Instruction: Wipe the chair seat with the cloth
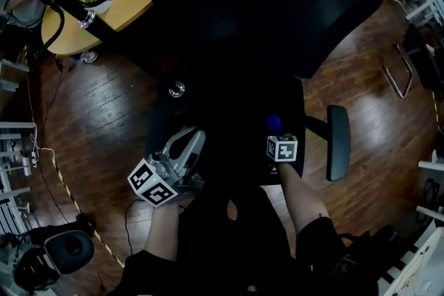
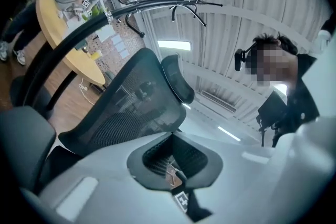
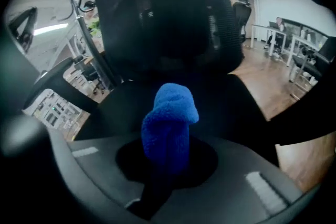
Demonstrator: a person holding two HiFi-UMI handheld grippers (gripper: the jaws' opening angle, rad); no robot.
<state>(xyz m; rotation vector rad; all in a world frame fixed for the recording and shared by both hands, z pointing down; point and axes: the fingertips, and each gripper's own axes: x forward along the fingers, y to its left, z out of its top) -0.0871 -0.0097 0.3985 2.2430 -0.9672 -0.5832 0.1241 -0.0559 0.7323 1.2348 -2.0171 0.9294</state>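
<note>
Right gripper (image 1: 277, 138) is pinching the cloth (image 3: 169, 123) over the seat (image 3: 239, 105); left gripper (image 1: 182, 156) is idling closed, empty. Pressing the cloth flat and sweeping overlapping strokes should clean best.

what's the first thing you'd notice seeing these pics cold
The bright blue cloth, bunched upright in the jaws of the right tool, stands out against the big black chair that fills the middle of the head view. The left tool, lower left in that view, holds nothing.
</note>
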